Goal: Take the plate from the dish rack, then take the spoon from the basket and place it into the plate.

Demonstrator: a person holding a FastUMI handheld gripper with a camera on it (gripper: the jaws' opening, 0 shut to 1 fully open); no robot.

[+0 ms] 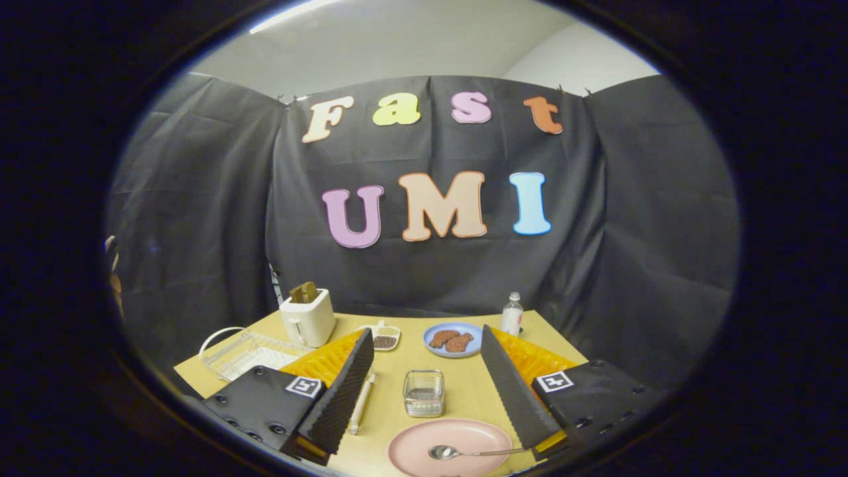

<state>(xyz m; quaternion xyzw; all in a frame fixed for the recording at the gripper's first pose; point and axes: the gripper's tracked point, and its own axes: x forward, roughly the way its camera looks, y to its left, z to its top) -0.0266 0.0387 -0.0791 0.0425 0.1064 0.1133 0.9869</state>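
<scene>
The tool (424, 391) hangs above the near part of the desk (464, 391) with its two fingers (344, 391) spread wide apart and nothing held between them. The pink plate (457, 445) lies flat on the desk between the fingertips, and the metal spoon (464, 453) already rests in it, bowl toward the left finger and handle running toward the right finger (the handle end reaches that finger's tip; contact cannot be confirmed). Judged from this layout, the placement step appears complete.

Handling notes:
- Spoon: judged light, rigid and smooth, so liable to slip. Grip across the mid-handle, where the fingers can close on both flat sides.
- Plate: judged stiff and shallow, possibly breakable. Take it by the rim; lying flat, it offers little edge to clamp.

The small clear basket (424, 392) stands just beyond the plate, between the fingers. The wire dish rack (242, 351) sits beyond the left finger, beside a white toaster (308, 317). A blue plate (454, 339) of food and a bottle (511, 314) stand farther back.
</scene>
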